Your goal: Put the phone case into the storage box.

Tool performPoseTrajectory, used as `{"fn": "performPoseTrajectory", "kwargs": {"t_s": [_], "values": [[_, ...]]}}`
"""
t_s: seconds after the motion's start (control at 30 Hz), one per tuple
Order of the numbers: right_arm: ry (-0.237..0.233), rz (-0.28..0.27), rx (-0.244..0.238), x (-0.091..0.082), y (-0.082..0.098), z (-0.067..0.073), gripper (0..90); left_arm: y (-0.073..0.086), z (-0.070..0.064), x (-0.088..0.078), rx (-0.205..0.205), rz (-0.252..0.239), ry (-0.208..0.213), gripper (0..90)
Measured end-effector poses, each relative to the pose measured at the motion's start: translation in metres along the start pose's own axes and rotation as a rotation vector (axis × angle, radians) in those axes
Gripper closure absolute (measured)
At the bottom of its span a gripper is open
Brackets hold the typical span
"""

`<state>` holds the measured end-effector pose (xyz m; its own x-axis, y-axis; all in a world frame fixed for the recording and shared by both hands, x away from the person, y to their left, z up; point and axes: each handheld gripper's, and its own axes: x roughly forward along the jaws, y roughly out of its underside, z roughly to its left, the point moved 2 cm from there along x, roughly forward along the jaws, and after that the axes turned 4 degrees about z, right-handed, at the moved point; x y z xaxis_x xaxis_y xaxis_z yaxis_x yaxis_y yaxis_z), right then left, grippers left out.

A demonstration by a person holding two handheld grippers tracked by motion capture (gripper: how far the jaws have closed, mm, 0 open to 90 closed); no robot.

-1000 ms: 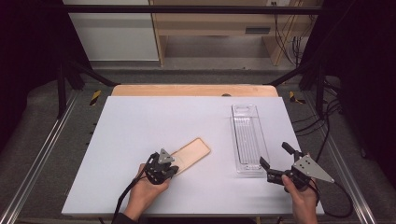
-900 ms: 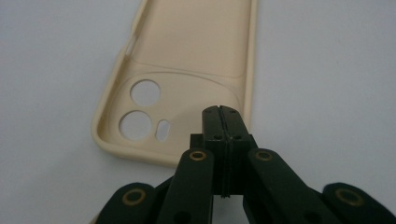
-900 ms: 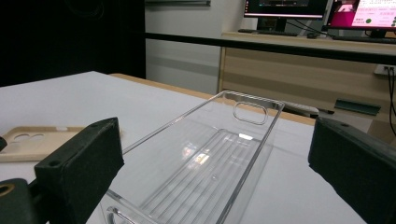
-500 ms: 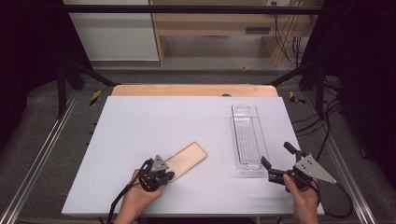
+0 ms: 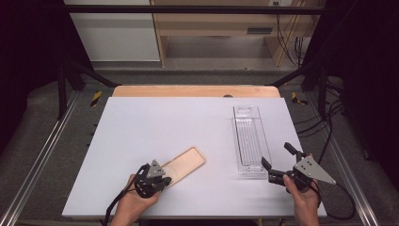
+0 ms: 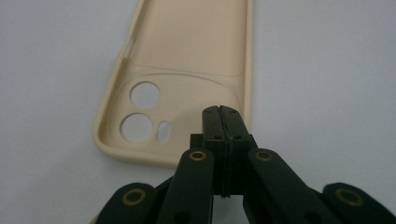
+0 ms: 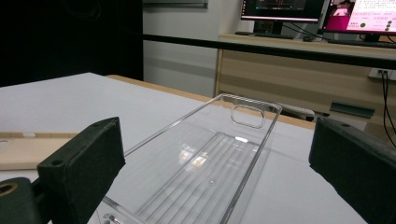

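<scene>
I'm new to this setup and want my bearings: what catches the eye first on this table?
A beige phone case lies open side up near the front of the white table, with the shut left gripper above its camera-hole end. To the right lies a long clear plastic tray, its near end between the open jaws of the right gripper.

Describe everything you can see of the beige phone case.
The beige phone case looks like soft matte plastic and lies flat, open side up, on the white table. Its raised rim surrounds two round camera holes and a small oval one at the near end. The shut left gripper is over that end, jaws inside the rim near one long edge.
</scene>
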<state>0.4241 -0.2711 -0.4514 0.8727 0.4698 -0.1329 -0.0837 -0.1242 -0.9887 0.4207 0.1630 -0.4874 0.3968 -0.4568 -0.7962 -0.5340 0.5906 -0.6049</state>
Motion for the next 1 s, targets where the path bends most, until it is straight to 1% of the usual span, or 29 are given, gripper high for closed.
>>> {"fn": "performPoseTrajectory", "kwargs": {"t_s": [0.23,0.3,0.47,0.6,0.77,0.87,1.0], "values": [[-0.001,-0.001,0.009,0.0001,0.0002,0.0002,3.3,0.0037,0.0000,-0.0026,-0.006,-0.001,0.005,90.0],[0.001,0.002,-0.008,-0.0003,-0.0002,0.0002,3.3,0.0053,0.0006,-0.0039,-0.004,0.000,0.012,90.0],[0.004,0.005,-0.004,0.0001,0.0005,-0.0001,3.3,0.0063,-0.0004,-0.0054,-0.003,0.008,0.017,90.0],[0.002,0.015,-0.021,0.0003,0.0017,0.0005,3.2,0.0062,0.0000,-0.0060,-0.001,0.015,0.023,90.0],[0.002,0.011,-0.010,0.0005,0.0014,0.0003,3.2,0.0070,-0.0008,-0.0068,0.001,0.017,0.025,90.0],[0.001,0.016,-0.021,0.0007,0.0013,0.0018,3.2,0.0056,-0.0011,-0.0071,0.014,0.030,0.030,90.0],[0.006,0.020,-0.015,0.0012,0.0036,-0.0002,3.2,0.0049,-0.0049,-0.0073,0.018,0.023,0.032,90.0]]}}
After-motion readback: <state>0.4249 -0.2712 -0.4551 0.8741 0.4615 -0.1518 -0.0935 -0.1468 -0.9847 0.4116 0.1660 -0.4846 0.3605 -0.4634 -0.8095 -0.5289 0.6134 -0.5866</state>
